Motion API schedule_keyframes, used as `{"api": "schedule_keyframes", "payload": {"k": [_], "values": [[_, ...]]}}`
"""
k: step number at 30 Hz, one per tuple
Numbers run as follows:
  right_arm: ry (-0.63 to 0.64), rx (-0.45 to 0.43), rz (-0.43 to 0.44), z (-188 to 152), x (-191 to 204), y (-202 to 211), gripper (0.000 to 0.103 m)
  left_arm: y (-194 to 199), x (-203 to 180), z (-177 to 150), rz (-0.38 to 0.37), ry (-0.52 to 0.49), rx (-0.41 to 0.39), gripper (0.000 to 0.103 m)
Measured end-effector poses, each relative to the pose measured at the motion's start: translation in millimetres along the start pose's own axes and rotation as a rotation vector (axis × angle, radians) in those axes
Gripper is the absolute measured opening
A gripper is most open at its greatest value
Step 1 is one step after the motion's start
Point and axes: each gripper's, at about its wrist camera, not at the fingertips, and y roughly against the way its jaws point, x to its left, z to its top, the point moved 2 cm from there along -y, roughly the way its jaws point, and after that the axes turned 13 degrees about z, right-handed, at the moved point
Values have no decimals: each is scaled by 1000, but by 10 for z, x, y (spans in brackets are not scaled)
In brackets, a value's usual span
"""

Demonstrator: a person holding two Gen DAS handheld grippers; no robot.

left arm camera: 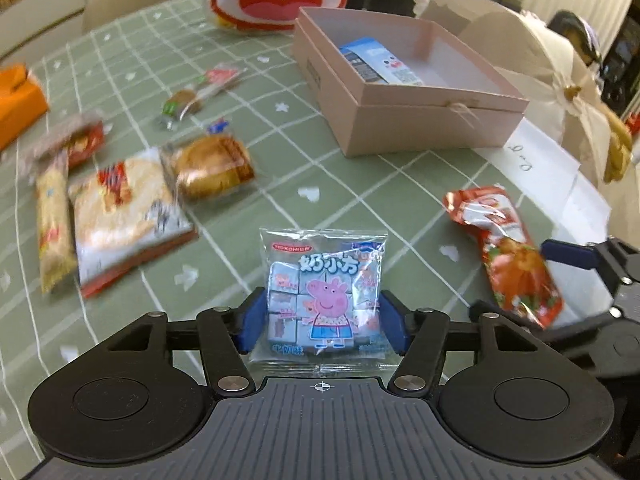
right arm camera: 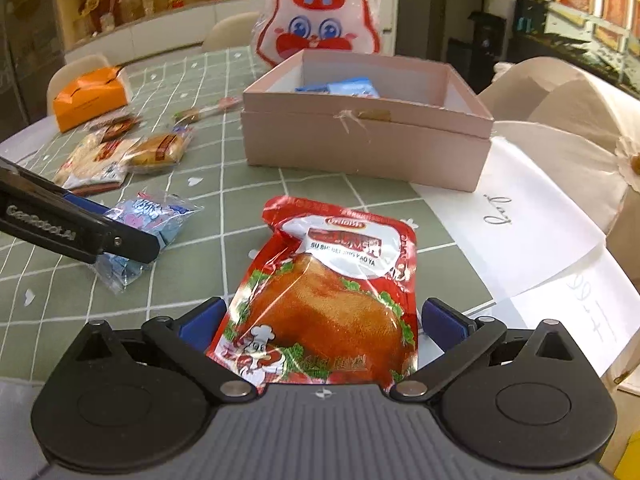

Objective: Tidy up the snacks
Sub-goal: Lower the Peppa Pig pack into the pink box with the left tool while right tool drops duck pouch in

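orange box [right arm camera: 90, 96] clear in right view, blurred left.

One pink box [left arm camera: 400, 120] holds one blue packet [left arm camera: 380, 60]. Eight wrapped snacks lie on the tablecloth [left arm camera: 280, 184]. One orange carton [right arm camera: 90, 98] stands near its far left edge.

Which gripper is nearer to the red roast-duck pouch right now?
Right. The right gripper straddles the red roast-duck pouch, jaws open around it. The left gripper sits off to its side, around the blue cartoon-pig packet.
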Motion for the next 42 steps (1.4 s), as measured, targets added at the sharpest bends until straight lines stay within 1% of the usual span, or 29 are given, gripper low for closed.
{"api": "schedule_keyframes", "payload": {"k": [2, 4, 6, 10, 11, 14, 16, 18, 24, 29, 31, 33, 34, 36, 38, 40, 42], "values": [[-40, 7, 25, 51, -19, 48, 100, 69, 26, -86, -3, 31, 23, 65], [-76, -4, 38, 117, -35, 81, 100, 130, 7, -157, 18, 38, 39, 65], [-121, -6, 23, 212, -51, 60, 100, 182, -15, -220, 34, 44, 42, 65], [-200, 52, -26, 288, -104, -131, 100, 233, -56, -333, 49, 48, 45, 65], [-194, 42, -49, 289, -81, -148, 99, 245, -72, -353, 57, 39, 41, 65], [-153, 63, -90, 272, 16, -192, 97, 265, -74, -387, 56, 40, 34, 65], [-122, 62, -109, 243, 65, -179, 92, 269, -62, -403, 50, 44, 30, 65], [-111, 59, -101, 233, 80, -146, 86, 274, -60, -409, 46, 48, 27, 65], [-87, 80, -90, 213, 96, -63, 72, 277, -66, -410, 44, 43, 24, 66], [-92, 94, -75, 213, 66, 58, 66, 279, -63, -421, 31, 32, 12, 65], [-88, 82, -65, 252, 54, 165, 65, 292, -26, -442, 7, 58, -5, 65], [-83, 57, -59, 338, 35, 314, 65, 351, 2, -434, -16, 87, -29, 65], [-81, 40, -54, 395, 26, 389, 65, 421, 0, -382, -25, 91, -60, 65], [-58, -30, -42, 636, -2, 642, 65, 606, -10, -179, -48, 98, -148, 65], [-7, -111, -58, 965, -33, 883, 65, 830, -13, 138, -86, 114, -259, 65], [58, -204, -87, 1390, -77, 1148, 65, 1032, -17, 551, -118, 140, -368, 65], [92, -262, -104, 1795, -153, 1340, 65, 1094, -84, 947, -120, 138, -424, 65]]}}
